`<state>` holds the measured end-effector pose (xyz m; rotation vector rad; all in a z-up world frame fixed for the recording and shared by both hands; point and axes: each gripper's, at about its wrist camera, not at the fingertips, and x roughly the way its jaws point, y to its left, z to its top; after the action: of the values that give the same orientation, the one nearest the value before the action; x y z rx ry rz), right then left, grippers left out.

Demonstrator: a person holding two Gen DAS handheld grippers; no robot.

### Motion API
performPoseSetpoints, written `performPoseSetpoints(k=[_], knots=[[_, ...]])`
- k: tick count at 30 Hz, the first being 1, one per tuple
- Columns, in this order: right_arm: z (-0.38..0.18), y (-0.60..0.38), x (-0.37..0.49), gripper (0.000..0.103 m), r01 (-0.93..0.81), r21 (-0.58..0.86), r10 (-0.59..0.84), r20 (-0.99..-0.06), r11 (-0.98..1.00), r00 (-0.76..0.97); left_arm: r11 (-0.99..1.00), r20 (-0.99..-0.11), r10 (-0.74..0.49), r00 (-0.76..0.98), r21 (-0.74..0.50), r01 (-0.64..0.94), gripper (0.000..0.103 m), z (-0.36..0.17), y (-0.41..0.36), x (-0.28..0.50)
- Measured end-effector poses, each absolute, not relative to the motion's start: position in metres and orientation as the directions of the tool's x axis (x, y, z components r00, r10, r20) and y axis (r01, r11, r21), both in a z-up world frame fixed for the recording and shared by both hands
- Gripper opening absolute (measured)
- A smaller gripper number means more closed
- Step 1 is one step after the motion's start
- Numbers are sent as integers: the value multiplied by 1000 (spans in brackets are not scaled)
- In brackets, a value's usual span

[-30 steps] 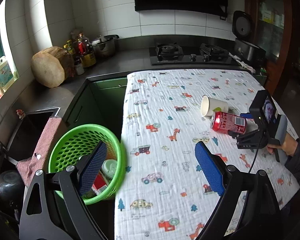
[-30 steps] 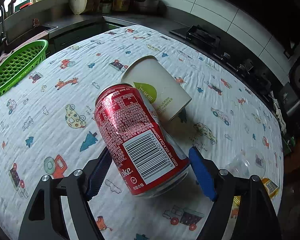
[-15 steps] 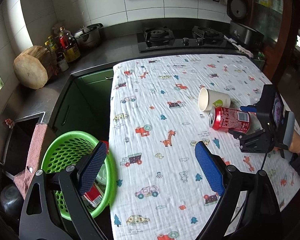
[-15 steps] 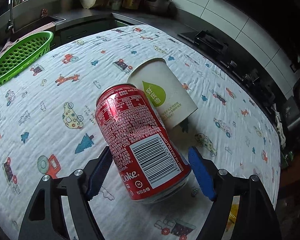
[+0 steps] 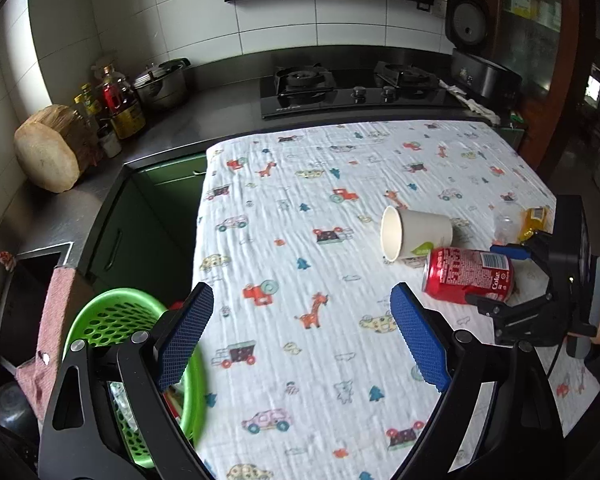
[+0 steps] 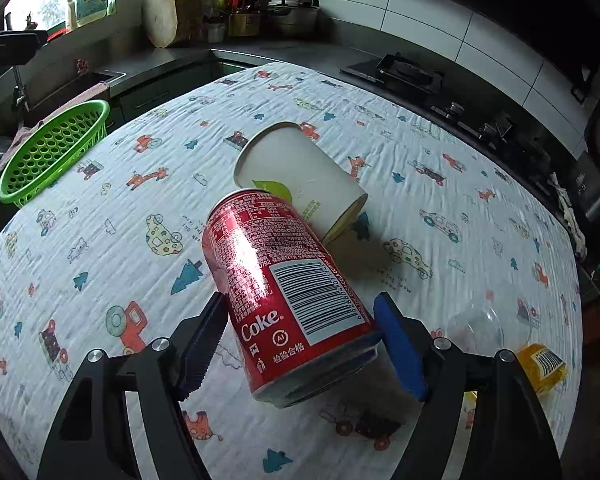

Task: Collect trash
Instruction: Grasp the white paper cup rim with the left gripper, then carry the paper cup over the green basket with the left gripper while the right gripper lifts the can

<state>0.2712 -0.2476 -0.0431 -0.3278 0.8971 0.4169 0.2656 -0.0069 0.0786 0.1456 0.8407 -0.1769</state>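
Jaws of our right gripper [image 6: 300, 344] had just been closing around the red Coke can [image 6: 284, 292]; its blue pads sat at the can's base, seemingly touching, though we judged the grip not yet firm. We took the base because the can lay on its side on the printed tablecloth [image 6: 100, 248], pointing to 11 o'clock, its top against the fallen paper cup [image 6: 300, 180]. Our left gripper [image 5: 300, 340] was open and empty, near the green basket [image 5: 112, 316] at 8 o'clock, where trash belonged.
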Motion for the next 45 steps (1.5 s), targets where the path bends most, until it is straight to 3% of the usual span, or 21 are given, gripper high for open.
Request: performPoseSetpoints(k=[9, 12, 16, 22, 27, 32, 40, 45], knots=[[-40, -263, 254, 71, -478, -77, 223, -812, 875, 539, 932, -737, -290, 611, -73, 355, 87, 27, -57, 291], [-42, -269, 248, 71, -475, -60, 233, -813, 878, 533, 916, -746, -333, 577, -110, 386, 82, 6, -69, 302], [-45, -272, 241, 72, -476, -49, 237, -819, 878, 522, 905, -751, -367, 549, -151, 398, 74, -15, -76, 315], [-51, -272, 235, 72, -483, -45, 237, -829, 875, 507, 881, -721, -436, 539, -218, 420, 71, -26, -79, 328], [-46, -271, 230, 79, -483, -64, 228, -822, 874, 522, 866, -709, -460, 535, -226, 446, 70, -32, -87, 336], [-41, -268, 231, 80, -489, -78, 227, -816, 869, 532, 851, -711, -487, 507, -256, 459, 55, -44, -90, 345], [-41, -252, 243, 80, -521, -114, 215, -821, 846, 528, 826, -703, -520, 485, -269, 495, 19, -52, -98, 345], [-47, -246, 258, 80, -525, -129, 191, -838, 842, 511, 828, -709, -501, 497, -225, 514, 7, -46, -103, 335]])
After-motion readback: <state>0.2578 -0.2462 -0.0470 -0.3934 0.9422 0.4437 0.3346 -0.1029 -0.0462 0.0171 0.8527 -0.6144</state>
